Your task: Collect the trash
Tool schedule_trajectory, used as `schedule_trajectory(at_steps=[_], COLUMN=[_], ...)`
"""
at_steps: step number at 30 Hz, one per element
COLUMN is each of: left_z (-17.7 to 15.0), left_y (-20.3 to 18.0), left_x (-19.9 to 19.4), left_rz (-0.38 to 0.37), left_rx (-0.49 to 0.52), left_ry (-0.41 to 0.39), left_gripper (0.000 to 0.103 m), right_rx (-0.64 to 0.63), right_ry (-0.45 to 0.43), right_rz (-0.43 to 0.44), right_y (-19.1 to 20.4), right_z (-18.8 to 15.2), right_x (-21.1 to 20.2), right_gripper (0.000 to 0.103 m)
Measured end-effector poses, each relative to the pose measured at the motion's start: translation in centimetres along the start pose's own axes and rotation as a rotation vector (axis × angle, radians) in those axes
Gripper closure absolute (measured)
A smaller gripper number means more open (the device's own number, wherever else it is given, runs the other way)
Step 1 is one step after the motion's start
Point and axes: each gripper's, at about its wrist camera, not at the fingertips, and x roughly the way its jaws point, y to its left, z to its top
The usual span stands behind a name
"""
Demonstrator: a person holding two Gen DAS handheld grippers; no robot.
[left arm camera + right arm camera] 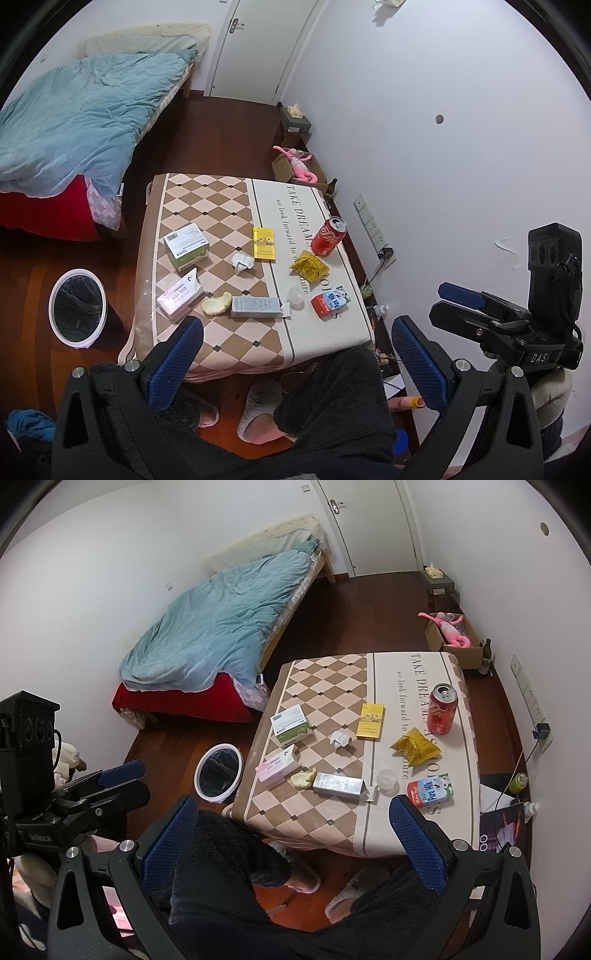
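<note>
Both claws are hovering above the near edge of the table (325, 343), each spread wide and gripping nothing — the left claw (295, 363) over the person's dark fleece-covered knees, the right claw (295, 843) likewise.

The trash is lying scattered on the checkered tablecloth: a red cola can (442, 709) is standing upright at the far right, a crumpled yellow wrapper (415, 751) just near of it, a small milk carton (430, 789) at the near right. A crumpled white paper (340, 739) is sitting mid-table, with a bread piece (303, 777) touching a silver box (340, 785) nearer.

The white-rimmed trash bin (219, 771) is standing on the wooden floor, just left of the table.
</note>
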Motion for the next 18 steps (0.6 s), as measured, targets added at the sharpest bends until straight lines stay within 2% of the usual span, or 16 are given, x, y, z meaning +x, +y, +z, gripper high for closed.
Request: schedule_trajectory(at_steps=[18], left_z=[-0.15], left_y=[0.0], left_x=[0.09], left_rz=[-0.01], left_rx=[0.007], left_ry=[0.002], left_gripper=[0.0], right_rx=[0.001], right_ry=[0.0], right_rz=[-0.002], right_y=[-0.22], right_z=[0.06], right_x=[-0.08], right_gripper=[0.0])
